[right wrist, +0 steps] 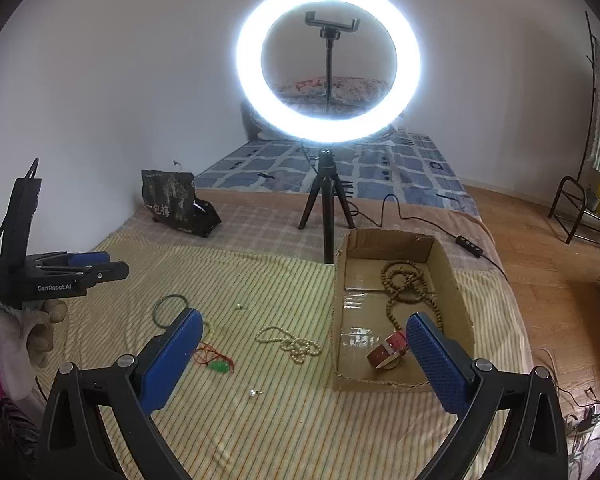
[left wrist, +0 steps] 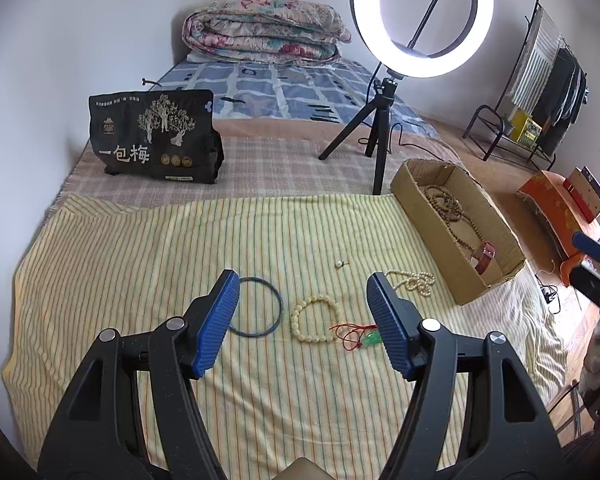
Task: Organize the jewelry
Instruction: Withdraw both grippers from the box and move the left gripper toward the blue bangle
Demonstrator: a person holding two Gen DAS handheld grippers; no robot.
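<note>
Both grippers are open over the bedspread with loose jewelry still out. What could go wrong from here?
1. The red cord of the green pendant lies against the cream bead bracelet; lifting one may drag the other.
2. The tiny earrings could slip between the wide fingers.
3. The pearl necklace may dangle and catch the cardboard box wall.

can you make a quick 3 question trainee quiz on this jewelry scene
1. True or false: the cardboard box already holds the brown bead strand.
2. Which lies on the striped cloth? A) blue bangle B) silver spoon C) hair comb
3. Fill in: the left gripper holds ____.

Key: 1 true; 2 A; 3 nothing
</note>
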